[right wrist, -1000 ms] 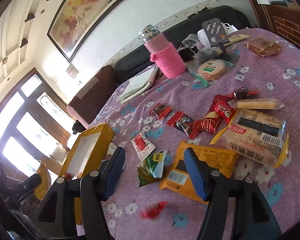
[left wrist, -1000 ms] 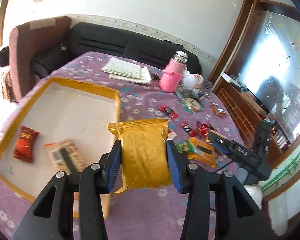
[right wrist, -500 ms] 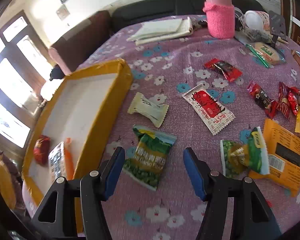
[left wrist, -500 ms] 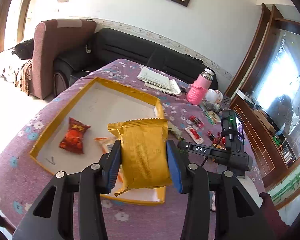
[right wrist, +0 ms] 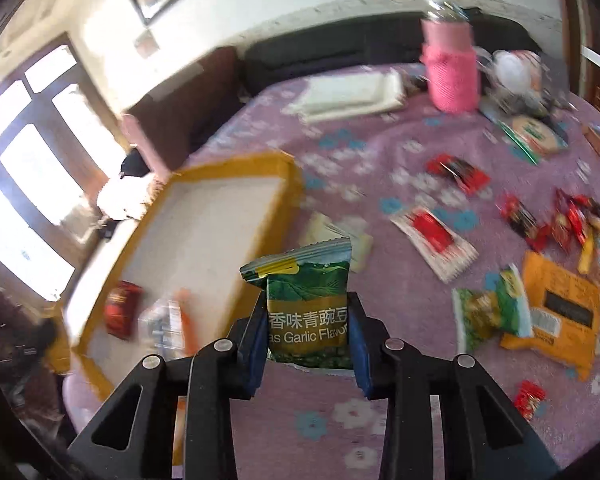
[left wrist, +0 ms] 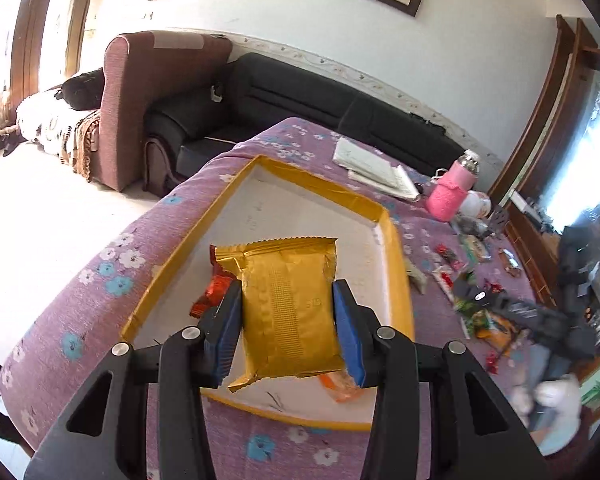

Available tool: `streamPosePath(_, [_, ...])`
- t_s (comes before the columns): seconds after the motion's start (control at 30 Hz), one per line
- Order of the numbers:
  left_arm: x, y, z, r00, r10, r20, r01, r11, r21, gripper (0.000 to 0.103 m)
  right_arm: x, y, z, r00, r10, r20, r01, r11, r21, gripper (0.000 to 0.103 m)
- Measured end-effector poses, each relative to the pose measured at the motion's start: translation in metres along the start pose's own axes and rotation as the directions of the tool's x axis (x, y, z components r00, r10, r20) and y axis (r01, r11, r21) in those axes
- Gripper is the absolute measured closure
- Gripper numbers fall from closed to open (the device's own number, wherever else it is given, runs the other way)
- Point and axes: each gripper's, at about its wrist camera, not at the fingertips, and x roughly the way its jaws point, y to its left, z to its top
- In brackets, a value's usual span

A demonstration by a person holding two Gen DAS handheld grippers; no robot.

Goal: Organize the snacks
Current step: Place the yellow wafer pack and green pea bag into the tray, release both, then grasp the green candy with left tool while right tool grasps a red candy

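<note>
Fingers of the left gripper (left wrist: 288,328) pinch a gold packet (left wrist: 288,308) above the yellow-rimmed tray (left wrist: 396,264) on the desk (left wrist: 100,292); the right gripper (right wrist: 308,340) is closing on a green pea packet (right wrist: 308,300) lifted beside the tray. With the right pinch low on its slick packet, a loose squeeze could probably drop it short of the rim.

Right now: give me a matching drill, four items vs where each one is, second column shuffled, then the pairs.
Things
1. gold packet
2. green pea packet
3. red packet
4. pink bottle

Places
A. standing at the table's far end
B. in the left gripper
C. lying in the yellow-rimmed tray
D. between the closing right gripper's fingers

Pairs: 1-B, 2-D, 3-C, 4-A
</note>
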Motion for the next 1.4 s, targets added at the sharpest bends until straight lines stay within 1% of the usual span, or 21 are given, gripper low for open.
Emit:
streamPosePath(0.07, [0.011, 0.003, 0.001, 0.999, 0.028, -0.032, -0.028, 1.000, 0.008, 0.061, 0.002, 0.023, 0.007, 0.998, 0.069, -0.011, -0.070, 0.996, -0.048, 0.067])
streamPosePath(0.17, [0.023, 0.006, -0.004, 0.996, 0.049, -0.074, -0.048, 0.999, 0.014, 0.061, 0.023, 0.053, 0.013, 0.990, 0.127, -0.060, -0.132, 0.986, -0.102, 0.067])
streamPosePath(0.3, [0.038, 0.011, -0.009, 0.989, 0.078, -0.122, -0.077, 0.997, 0.017, 0.060, 0.062, 0.083, 0.014, 0.987, 0.106, -0.118, -0.125, 0.978, -0.168, 0.067])
streamPosePath(0.37, [0.041, 0.014, -0.008, 0.989, 0.081, -0.126, -0.081, 0.997, 0.008, 0.060, 0.084, 0.089, 0.014, 0.986, 0.079, -0.145, -0.105, 0.978, -0.179, 0.066])
streamPosePath(0.4, [0.041, 0.016, -0.008, 0.989, 0.080, -0.124, -0.080, 0.997, 0.001, 0.057, 0.088, 0.092, 0.011, 0.986, 0.067, -0.151, -0.094, 0.979, -0.183, 0.064])
streamPosePath(0.47, [0.039, 0.019, -0.007, 0.991, 0.068, -0.118, -0.071, 0.997, -0.020, 0.048, 0.105, 0.091, 0.011, 0.985, 0.053, -0.166, -0.083, 0.980, -0.181, 0.064])
streamPosePath(0.5, [0.037, 0.019, -0.007, 0.992, 0.061, -0.111, -0.064, 0.998, -0.029, 0.044, 0.109, 0.089, 0.011, 0.984, 0.051, -0.172, -0.081, 0.982, -0.171, 0.058])
streamPosePath(0.53, [0.035, 0.019, -0.007, 0.993, 0.056, -0.104, -0.059, 0.998, -0.032, 0.044, 0.111, 0.086, 0.010, 0.983, 0.057, -0.172, -0.084, 0.984, -0.156, 0.056])
streamPosePath(0.6, [0.031, 0.018, -0.008, 0.994, 0.055, -0.097, -0.059, 0.997, -0.039, 0.043, 0.105, 0.087, 0.011, 0.985, 0.079, -0.156, -0.101, 0.985, -0.139, 0.056])
streamPosePath(0.63, [0.030, 0.016, -0.008, 0.994, 0.056, -0.096, -0.060, 0.997, -0.043, 0.043, 0.100, 0.085, 0.009, 0.986, 0.085, -0.142, -0.106, 0.984, -0.146, 0.051])
streamPosePath(0.7, [0.026, 0.011, -0.009, 0.995, 0.049, -0.089, -0.052, 0.998, -0.040, 0.043, 0.090, 0.086, 0.009, 0.990, 0.078, -0.115, -0.096, 0.982, -0.161, 0.048])
streamPosePath(0.83, [0.012, -0.003, -0.013, 0.998, 0.032, -0.058, -0.034, 0.999, -0.022, 0.043, 0.053, 0.074, -0.004, 0.991, 0.108, -0.076, -0.118, 0.983, -0.141, 0.048])
streamPosePath(0.93, [0.007, -0.015, -0.007, 0.997, 0.062, -0.052, -0.061, 0.998, 0.014, 0.042, 0.027, 0.069, -0.013, 0.991, 0.122, -0.048, -0.127, 0.983, -0.135, 0.048])
streamPosePath(1.0, [0.001, -0.020, -0.003, 0.995, 0.088, -0.044, -0.087, 0.996, 0.019, 0.042, 0.014, 0.061, -0.008, 0.989, 0.139, -0.051, -0.144, 0.983, -0.111, 0.048])
streamPosePath(1.07, [-0.008, -0.028, -0.003, 0.997, 0.074, -0.026, -0.073, 0.997, 0.022, 0.039, 0.000, 0.053, 0.006, 0.991, 0.130, -0.027, -0.132, 0.987, -0.094, 0.048])
streamPosePath(1.1, [-0.009, -0.033, -0.004, 0.996, 0.079, -0.031, -0.078, 0.996, 0.033, 0.036, -0.009, 0.048, 0.009, 0.991, 0.130, -0.009, -0.130, 0.986, -0.100, 0.046])
streamPosePath(1.13, [-0.010, -0.040, -0.006, 0.996, 0.085, -0.041, -0.083, 0.995, 0.051, 0.036, -0.018, 0.043, 0.011, 0.991, 0.130, 0.009, -0.128, 0.986, -0.108, 0.041])
streamPosePath(1.2, [-0.013, -0.054, -0.011, 0.996, 0.066, -0.057, -0.062, 0.995, 0.078, 0.036, -0.035, 0.028, 0.008, 0.991, 0.124, 0.042, -0.119, 0.986, -0.117, 0.035])
streamPosePath(1.23, [-0.015, -0.062, -0.014, 0.997, 0.058, -0.060, -0.052, 0.995, 0.088, 0.036, -0.041, 0.018, 0.004, 0.991, 0.123, 0.051, -0.117, 0.987, -0.114, 0.034])
streamPosePath(1.33, [-0.013, -0.086, -0.023, 0.996, 0.012, -0.083, -0.003, 0.994, 0.109, 0.036, -0.054, -0.018, -0.017, 0.993, 0.111, 0.051, -0.108, 0.992, -0.058, 0.034])
streamPosePath(1.4, [-0.008, -0.105, -0.030, 0.994, -0.006, -0.109, 0.022, 0.989, 0.145, 0.036, -0.064, -0.045, -0.034, 0.994, 0.103, 0.048, -0.102, 0.995, -0.020, 0.034])
